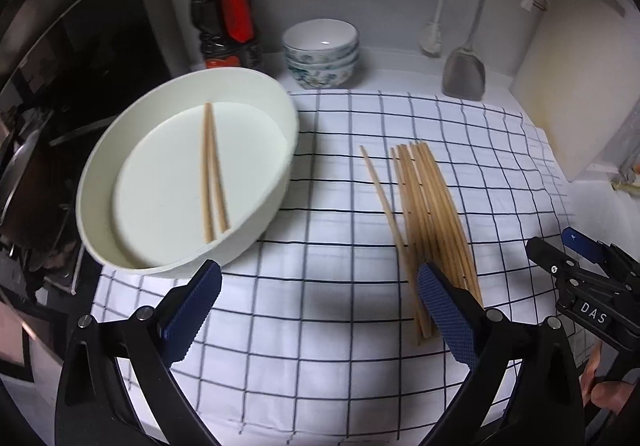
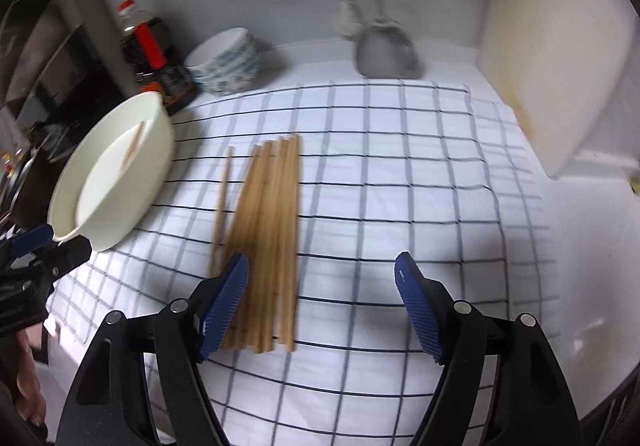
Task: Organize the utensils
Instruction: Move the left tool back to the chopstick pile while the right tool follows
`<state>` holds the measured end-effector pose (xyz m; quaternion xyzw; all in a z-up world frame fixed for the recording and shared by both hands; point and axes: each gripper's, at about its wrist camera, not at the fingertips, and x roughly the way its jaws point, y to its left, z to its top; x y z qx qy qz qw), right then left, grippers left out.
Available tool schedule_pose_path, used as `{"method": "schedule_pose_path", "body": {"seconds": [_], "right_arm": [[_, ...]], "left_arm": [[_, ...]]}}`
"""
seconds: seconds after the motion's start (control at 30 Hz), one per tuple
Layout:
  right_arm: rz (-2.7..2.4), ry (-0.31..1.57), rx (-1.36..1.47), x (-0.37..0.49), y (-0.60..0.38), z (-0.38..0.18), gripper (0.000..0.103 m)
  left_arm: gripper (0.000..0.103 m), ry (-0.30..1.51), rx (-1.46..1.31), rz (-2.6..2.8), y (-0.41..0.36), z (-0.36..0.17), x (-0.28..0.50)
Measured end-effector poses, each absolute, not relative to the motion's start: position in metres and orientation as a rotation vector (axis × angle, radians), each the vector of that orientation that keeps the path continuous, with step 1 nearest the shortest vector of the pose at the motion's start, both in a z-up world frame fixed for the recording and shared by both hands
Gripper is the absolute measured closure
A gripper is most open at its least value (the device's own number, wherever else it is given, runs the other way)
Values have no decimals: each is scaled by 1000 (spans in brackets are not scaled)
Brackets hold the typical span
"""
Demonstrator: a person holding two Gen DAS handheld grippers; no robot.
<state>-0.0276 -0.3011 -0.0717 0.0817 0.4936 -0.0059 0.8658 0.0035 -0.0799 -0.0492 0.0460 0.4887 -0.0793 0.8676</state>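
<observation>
While two chopsticks already lie in the white tub at left of frame, the chopstick bundle waits on the checked cloth at centre. Left gripper and right gripper both gape, empty; next likely calls for pinching one stick.

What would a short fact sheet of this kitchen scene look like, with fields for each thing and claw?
surface: checked cloth
tub: white, oval, on the cloth's left edge
in tub: two chopsticks
pile: loose chopsticks on the cloth, right of the tub
stray stick: just left of the pile
left claw: open, empty, above the cloth
right claw: open, empty, by the pile's near end
behind: bowls, bottle
</observation>
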Motion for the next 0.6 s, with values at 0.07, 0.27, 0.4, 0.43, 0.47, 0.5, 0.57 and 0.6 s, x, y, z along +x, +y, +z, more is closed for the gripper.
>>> {"method": "schedule_pose_path", "body": {"seconds": [0.07,0.27,0.4,0.43,0.47,0.5,0.57,0.6], "right_arm": [[-36,1036,188,-30,-306,-78,29],[-20,1041,161,-22,-307,-100,29],[22,1043,138,-6,-303,-119,29],[26,1044,133,-2,-302,-123,29],[28,1044,129,3,-302,-128,29],[32,1044,130,5,-301,-131,29],[44,1047,135,11,-301,-140,29],[45,1051,135,13,-300,-143,29]], "left_arm": [[6,1024,83,-194,-88,-60,7],[6,1026,37,-148,-106,-92,20],[6,1003,50,-88,-113,-108,24],[6,1002,53,-77,-114,-112,25],[6,1007,57,-66,-115,-116,27],[6,1011,57,-57,-116,-121,30],[6,1012,45,-51,-115,-128,33],[6,1017,39,-52,-115,-131,35]]}}
